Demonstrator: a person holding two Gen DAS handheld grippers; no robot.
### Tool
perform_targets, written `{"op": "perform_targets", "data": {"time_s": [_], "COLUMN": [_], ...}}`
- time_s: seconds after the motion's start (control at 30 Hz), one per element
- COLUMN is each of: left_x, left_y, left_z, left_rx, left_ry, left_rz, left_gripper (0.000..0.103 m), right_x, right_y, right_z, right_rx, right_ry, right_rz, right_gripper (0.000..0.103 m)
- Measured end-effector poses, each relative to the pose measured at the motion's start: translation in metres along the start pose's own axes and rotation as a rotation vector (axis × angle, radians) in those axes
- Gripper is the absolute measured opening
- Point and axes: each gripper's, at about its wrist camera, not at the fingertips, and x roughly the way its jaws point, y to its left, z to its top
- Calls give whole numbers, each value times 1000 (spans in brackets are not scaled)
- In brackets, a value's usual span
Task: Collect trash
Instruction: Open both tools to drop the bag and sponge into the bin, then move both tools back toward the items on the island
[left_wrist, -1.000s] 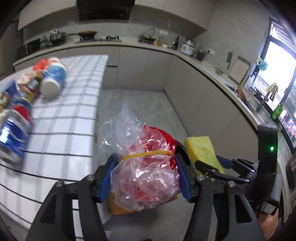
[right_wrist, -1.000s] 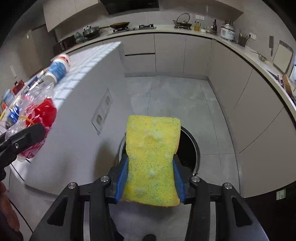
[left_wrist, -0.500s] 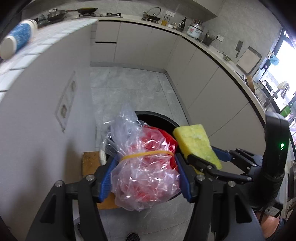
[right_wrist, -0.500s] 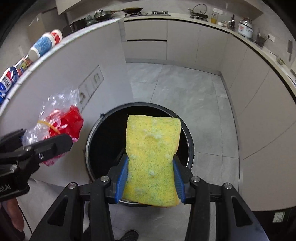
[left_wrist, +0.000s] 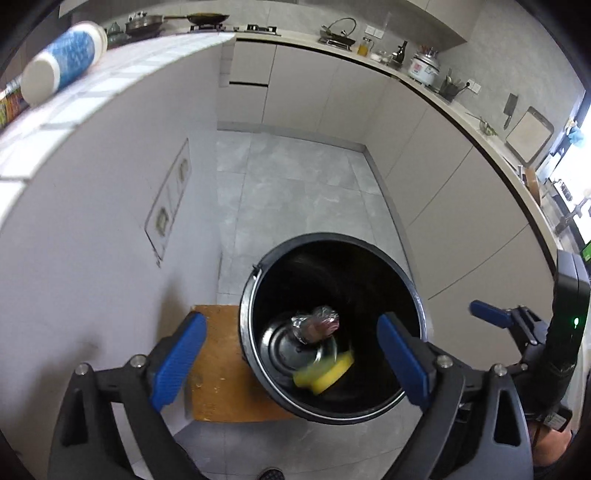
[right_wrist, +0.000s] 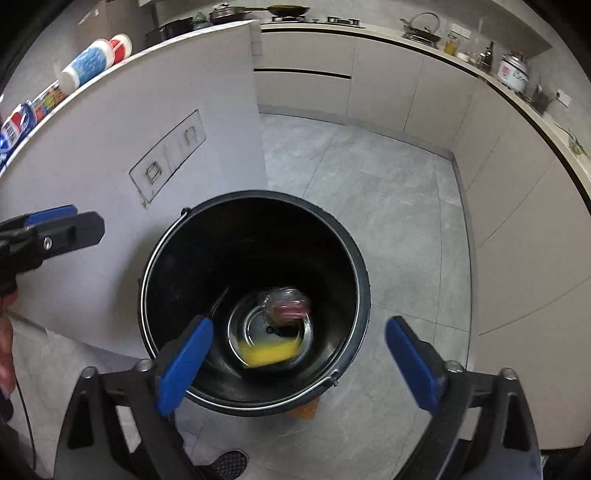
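Observation:
A black round trash bucket (left_wrist: 413, 291) stands on the floor below both grippers; it also shows in the right wrist view (right_wrist: 255, 210). Inside it lie the yellow sponge (left_wrist: 327, 373) and the clear plastic bag with red contents (left_wrist: 316, 326); both look blurred. In the right wrist view the sponge (right_wrist: 269, 352) and the bag (right_wrist: 286, 304) are at the bucket's bottom. My left gripper (left_wrist: 290, 362) is open and empty above the bucket. My right gripper (right_wrist: 299, 363) is open and empty above it too.
A white tiled island (left_wrist: 92, 85) rises at the left, with a blue-and-white bottle (left_wrist: 62, 66) and cans (right_wrist: 16, 125) on top. The bucket rests on a wooden board (left_wrist: 218, 365). Grey cabinets (left_wrist: 443, 177) line the far side and right.
Both grippers have opened. The plastic bag and the sponge have dropped out of them into the bucket. Both grippers moved down toward the bucket.

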Motion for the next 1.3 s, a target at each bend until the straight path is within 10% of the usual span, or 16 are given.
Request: {"op": "perform_targets", "data": {"time_s": [0.5, 1.3], "left_x": [-41, -132], "left_y": [-24, 65], "left_z": [15, 20], "left_rx": [88, -6], "left_ry": [-78, -250], "left_rz": [24, 100], "left_gripper": [95, 96], "right_x": [-67, -148], "right_y": [26, 117], "right_z": [23, 73], "right_rx": [123, 91], "right_ry": [-50, -205], "right_rz": [-21, 2], "right_gripper": [103, 103]}}
